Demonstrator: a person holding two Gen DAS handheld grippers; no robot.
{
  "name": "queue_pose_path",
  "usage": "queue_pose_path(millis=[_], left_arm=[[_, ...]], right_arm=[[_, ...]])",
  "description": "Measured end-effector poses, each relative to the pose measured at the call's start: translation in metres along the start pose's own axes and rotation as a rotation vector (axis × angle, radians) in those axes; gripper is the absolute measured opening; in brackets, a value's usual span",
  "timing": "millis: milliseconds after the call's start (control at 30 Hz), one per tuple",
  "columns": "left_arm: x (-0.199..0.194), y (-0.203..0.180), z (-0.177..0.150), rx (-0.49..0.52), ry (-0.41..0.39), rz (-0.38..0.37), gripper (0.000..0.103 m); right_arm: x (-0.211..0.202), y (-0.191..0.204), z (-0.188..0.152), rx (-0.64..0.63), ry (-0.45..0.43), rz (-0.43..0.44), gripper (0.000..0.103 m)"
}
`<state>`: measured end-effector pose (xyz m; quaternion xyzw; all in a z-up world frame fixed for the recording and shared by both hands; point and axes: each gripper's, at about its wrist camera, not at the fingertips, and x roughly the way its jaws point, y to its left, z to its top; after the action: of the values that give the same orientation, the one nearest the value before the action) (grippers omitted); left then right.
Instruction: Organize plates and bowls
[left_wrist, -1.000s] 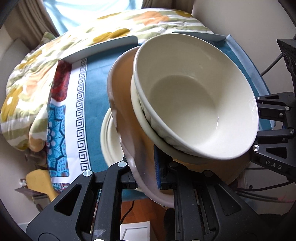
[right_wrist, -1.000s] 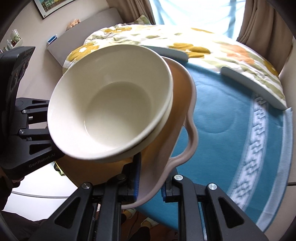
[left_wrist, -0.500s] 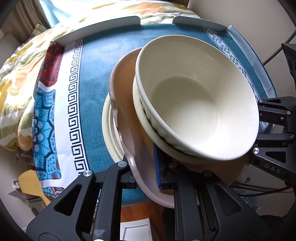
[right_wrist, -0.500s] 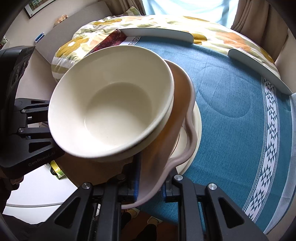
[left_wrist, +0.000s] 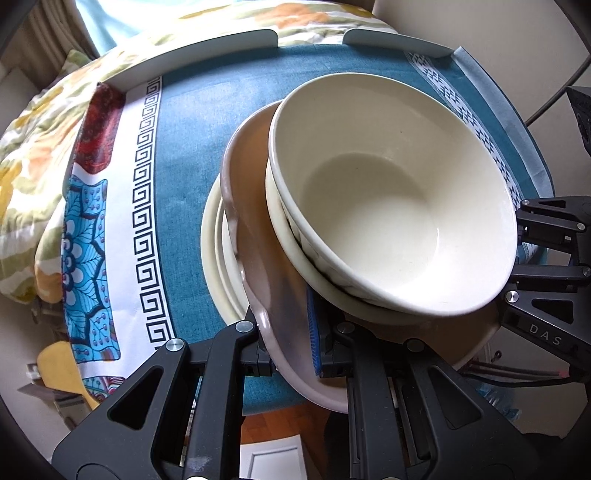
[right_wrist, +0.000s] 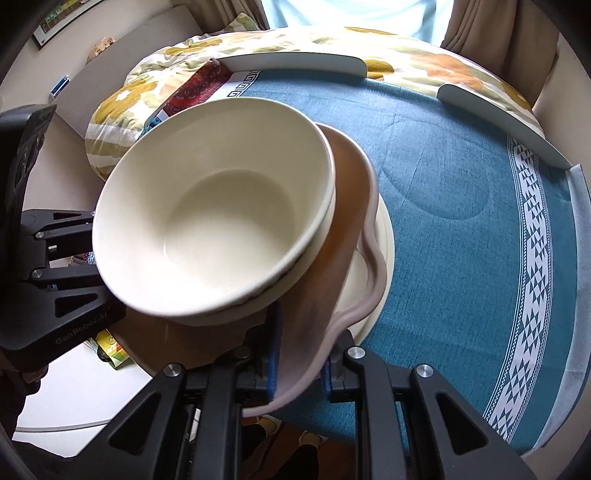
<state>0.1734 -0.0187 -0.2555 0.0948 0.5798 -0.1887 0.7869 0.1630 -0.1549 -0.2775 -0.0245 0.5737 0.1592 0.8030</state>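
Note:
A cream bowl sits nested in a second cream bowl on a wavy-edged pinkish-brown plate. My left gripper is shut on the plate's near rim. My right gripper is shut on the opposite rim of the same plate, with the bowls on it. The plate is held just above a cream plate that lies on the blue tablecloth; the cream plate also shows in the right wrist view. Each gripper's body shows in the other's view.
The table carries a blue cloth with white patterned bands. White curved guards line its far edge. A floral quilt lies beyond and left. The table's near edge drops to the floor.
Both grippers have carried the plate with the bowls forward over the table and lower. The cream plate on the cloth has come into view beneath the held plate.

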Motion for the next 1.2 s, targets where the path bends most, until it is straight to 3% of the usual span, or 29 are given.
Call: queue_pose_path(millis=[500,733,900,1200], left_arm=[[-0.009,0.003,0.004,-0.008,0.06,-0.012,0.013],[-0.021,-0.001,0.0,0.012,0.063,0.012,0.021],[-0.03,-0.003,-0.003,0.02,0.059,0.012,0.034],[-0.047,-0.009,-0.011,0.005,0.029,0.003,0.036]], right_arm=[[-0.001,0.0,0.002,0.025,0.015,-0.016,0.016],[-0.001,0.001,0.002,0.042,0.023,-0.022,0.016],[-0.003,0.0,0.002,0.065,0.023,-0.025,0.016],[-0.034,-0.006,-0.004,0.115,-0.01,-0.039,0.016]])
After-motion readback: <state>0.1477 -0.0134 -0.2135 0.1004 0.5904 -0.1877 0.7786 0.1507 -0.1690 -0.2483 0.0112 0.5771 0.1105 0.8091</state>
